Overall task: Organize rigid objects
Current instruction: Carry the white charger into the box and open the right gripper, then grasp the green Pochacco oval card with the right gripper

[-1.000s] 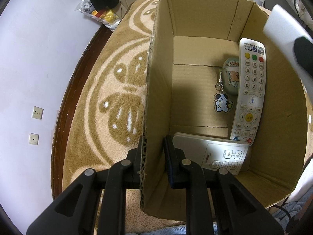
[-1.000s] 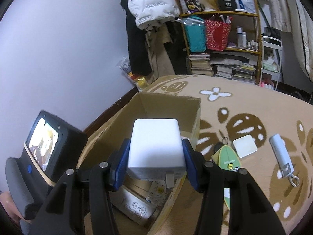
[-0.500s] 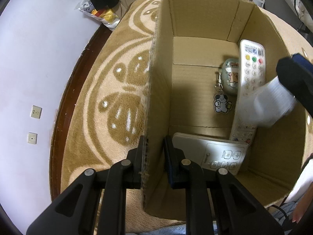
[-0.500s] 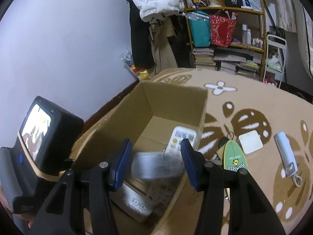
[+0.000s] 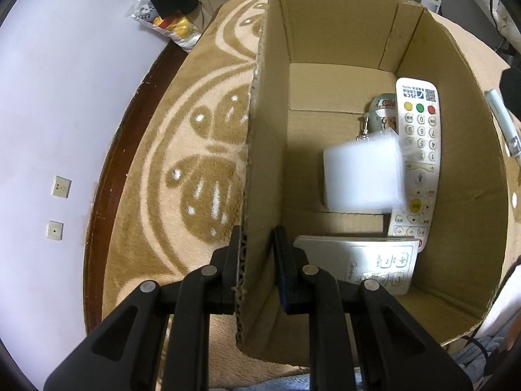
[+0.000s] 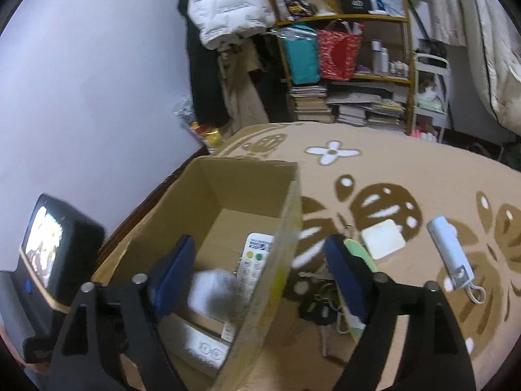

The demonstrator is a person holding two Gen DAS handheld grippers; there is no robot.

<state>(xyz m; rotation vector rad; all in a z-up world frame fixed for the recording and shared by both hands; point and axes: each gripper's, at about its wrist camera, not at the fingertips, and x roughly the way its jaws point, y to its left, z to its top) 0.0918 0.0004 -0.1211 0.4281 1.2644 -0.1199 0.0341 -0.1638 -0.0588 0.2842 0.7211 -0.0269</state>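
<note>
**White block is loose in the box, watch that wall grip**

Jaws first: your left gripper (image 5: 255,268) is pinched tight on the near wall of the cardboard box (image 5: 456,169), one finger outside and one inside. Your right gripper (image 6: 260,277) is spread wide with nothing between the pads, hanging over the box's right-hand wall.

The white block (image 5: 361,176) sits inside the box, blurred in both views, so I can't tell if it's settled or moving. In the left wrist view it overlaps the edge of the long white remote (image 5: 418,163) and hides most of the little keychain charm (image 5: 384,110). A flat grey remote (image 5: 368,264) lies across the near end of the box.

What could bite you, as I see it:
- If the block lands on its edge against the long remote, it may tip and rest crooked, eating space you'll need later.
- Yank or twist with the left and that thin cardboard wall buckles, sliding everything inside around.
- The right jaws straddle the box wall; drop lower and you'll clip the rim.

Out on the rug (image 6: 407,176) there's more to collect: keys (image 6: 319,309), a green surfboard-shaped tag (image 6: 358,251), a white square pad (image 6: 382,239) and a white stick with a loop (image 6: 451,252).
</note>
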